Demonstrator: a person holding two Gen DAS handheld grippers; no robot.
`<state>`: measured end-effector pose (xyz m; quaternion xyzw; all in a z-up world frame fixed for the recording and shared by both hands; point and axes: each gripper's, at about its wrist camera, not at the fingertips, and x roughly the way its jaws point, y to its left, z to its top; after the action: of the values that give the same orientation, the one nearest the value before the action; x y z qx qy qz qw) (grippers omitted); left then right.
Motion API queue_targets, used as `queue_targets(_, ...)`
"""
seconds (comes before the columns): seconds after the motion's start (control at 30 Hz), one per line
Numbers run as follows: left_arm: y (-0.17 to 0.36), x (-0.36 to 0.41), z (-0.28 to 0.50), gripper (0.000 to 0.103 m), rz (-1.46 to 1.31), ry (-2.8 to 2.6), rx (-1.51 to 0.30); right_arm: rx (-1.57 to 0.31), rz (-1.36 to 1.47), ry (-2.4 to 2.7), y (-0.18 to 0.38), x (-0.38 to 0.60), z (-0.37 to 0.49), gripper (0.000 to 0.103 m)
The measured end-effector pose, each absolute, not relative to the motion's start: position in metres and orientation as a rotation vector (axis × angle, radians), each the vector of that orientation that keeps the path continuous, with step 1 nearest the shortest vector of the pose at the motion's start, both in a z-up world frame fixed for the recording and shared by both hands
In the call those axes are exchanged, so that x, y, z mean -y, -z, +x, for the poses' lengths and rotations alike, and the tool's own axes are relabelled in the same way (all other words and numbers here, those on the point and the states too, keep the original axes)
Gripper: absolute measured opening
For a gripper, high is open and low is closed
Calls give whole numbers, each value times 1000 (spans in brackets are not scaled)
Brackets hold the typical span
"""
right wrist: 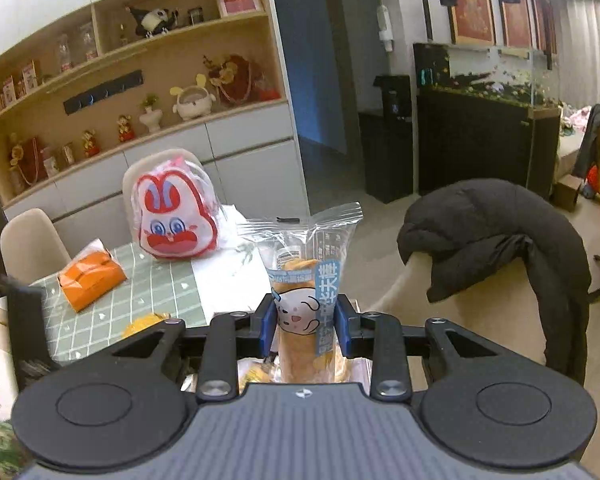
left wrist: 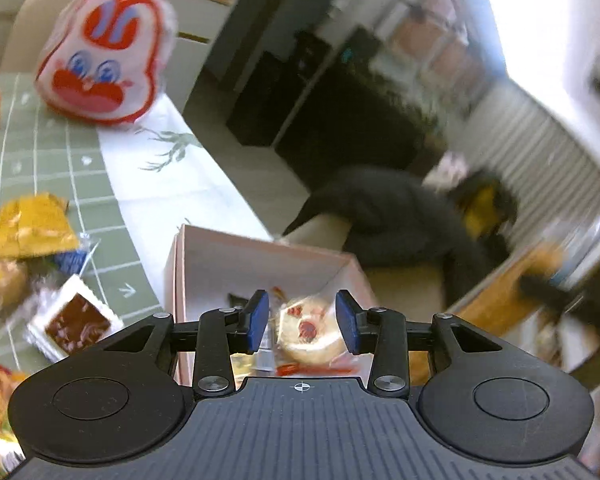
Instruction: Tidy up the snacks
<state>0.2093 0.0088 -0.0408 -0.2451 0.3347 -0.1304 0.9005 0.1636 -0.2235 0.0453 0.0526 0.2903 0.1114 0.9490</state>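
Hovering over the pink box (left wrist: 260,256), the left gripper (left wrist: 302,322) has its two blue pads spread apart with nothing pinched between them. Directly below and just ahead of that gap lies a round cookie packet (left wrist: 312,330) on the box floor, with a few other wrappers beside it (too blurred to count). Judging from this, the box is the target, and it sits nearer the left hand than the right.

The right gripper (right wrist: 305,326) is clamped on a bread stick packet (right wrist: 304,300). The packet's long axis stands upright between the pads, its crimped clear top rising well above the fingers and its lower end dropping out of sight below them. To go into the box it would probably need tipping so the long side lies along the box floor.

Left of the left gripper, loose snacks lie on the green checked tablecloth (left wrist: 60,152): one chocolate square packet (left wrist: 74,320) closest, one yellow packet (left wrist: 32,220) further out, and other blurred ones at the frame edge.

Farther ahead and to the left of both grippers stand one rabbit-face bag (right wrist: 172,216) and one orange pack (right wrist: 90,278). To the right, beyond the table edge, one chair carries a dark jacket (right wrist: 496,240).
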Motion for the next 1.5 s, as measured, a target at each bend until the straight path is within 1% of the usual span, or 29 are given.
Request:
queue_targets(0.1, 33, -26, 183, 42, -514, 262, -674, -624, 101, -225, -36, 223, 170, 30)
queue_targets(0.2, 40, -41, 157, 42, -512, 224, -723, -660, 94, -245, -28, 218, 183, 30)
queue_targets(0.33, 62, -67, 132, 42, -603, 135, -775, -859, 89, -308, 0, 198, 225, 32)
queue_targets(0.4, 69, -85, 123, 42, -605, 65, -785, -901, 131, -278, 10, 196, 238, 33)
queue_targets(0.43, 71, -94, 119, 42, -598, 18, -790, -895, 139, -272, 11, 195, 239, 35)
queue_targets(0.47, 75, -102, 115, 42, -592, -28, -795, -880, 141, -266, 11, 195, 238, 41)
queue_targets(0.5, 79, -111, 113, 42, -589, -75, -805, -862, 139, -261, 11, 195, 234, 50)
queue_targets(0.53, 84, -118, 112, 42, -587, -120, -825, -851, 135, -255, 11, 194, 232, 53)
queue_targets(0.57, 89, -125, 112, 42, -586, -155, -843, -846, 123, -253, 13, 193, 229, 54)
queue_targets(0.7, 103, -141, 115, 42, -573, -209, -858, -841, 58, -288, 16, 180, 211, 54)
queue_targets(0.9, 108, -142, 140, 42, -477, -195, -858, -838, -62, -328, 27, 152, 180, 54)
queue_targets(1.13, 115, -128, 165, 42, -390, -66, -890, -881, -59, -415, 42, 133, 150, 54)
queue_targets(1.33, 116, -130, 176, 41, -399, -36, -908, -927, -101, -553, 70, 96, 115, 54)
queue_targets(1.5, 110, -155, 156, 41, -427, -97, -885, -981, 20, -595, 85, 82, 112, 54)
